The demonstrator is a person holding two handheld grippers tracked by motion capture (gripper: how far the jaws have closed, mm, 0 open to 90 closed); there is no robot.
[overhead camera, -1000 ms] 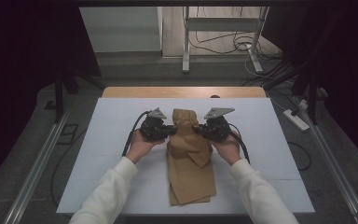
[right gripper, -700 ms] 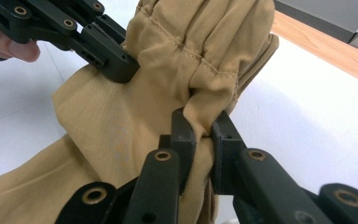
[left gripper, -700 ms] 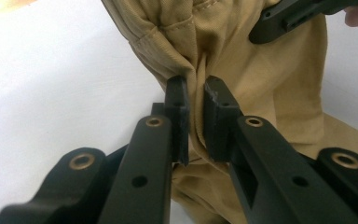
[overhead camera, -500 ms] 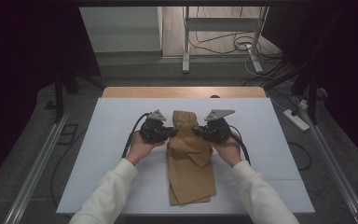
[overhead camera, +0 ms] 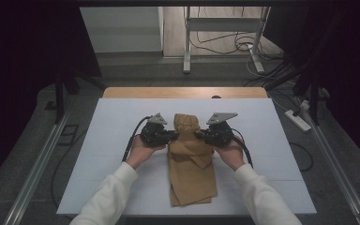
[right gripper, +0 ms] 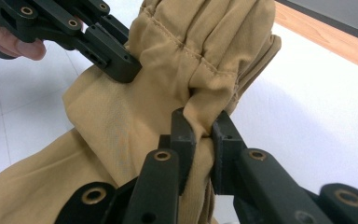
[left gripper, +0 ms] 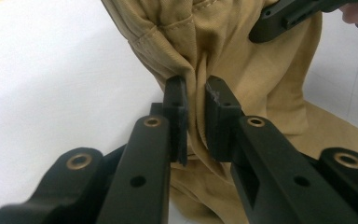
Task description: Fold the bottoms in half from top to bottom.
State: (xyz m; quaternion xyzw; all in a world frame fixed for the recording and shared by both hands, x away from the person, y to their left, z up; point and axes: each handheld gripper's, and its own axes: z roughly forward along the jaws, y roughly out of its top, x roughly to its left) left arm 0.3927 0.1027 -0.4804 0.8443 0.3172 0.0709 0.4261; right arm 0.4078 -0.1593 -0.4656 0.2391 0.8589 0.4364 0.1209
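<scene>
A tan cloth garment [overhead camera: 191,164] lies lengthwise on the white table [overhead camera: 112,126], its far end bunched and lifted a little between the two grippers. My left gripper [overhead camera: 171,136] pinches the cloth's left edge; in the left gripper view its jaws [left gripper: 196,100] are shut on a gathered fold of the tan cloth [left gripper: 242,60]. My right gripper [overhead camera: 200,135] pinches the right edge, and in the right gripper view its jaws [right gripper: 204,126] squeeze a bunched fold of the cloth [right gripper: 177,60]. The other gripper [right gripper: 107,44] grips the cloth farther off.
The white table top ends in a wooden strip [overhead camera: 183,92] at the far edge. Metal rails [overhead camera: 33,164] run along both sides. Cables [overhead camera: 136,136] trail from each gripper. A power strip [overhead camera: 297,120] lies on the floor at right.
</scene>
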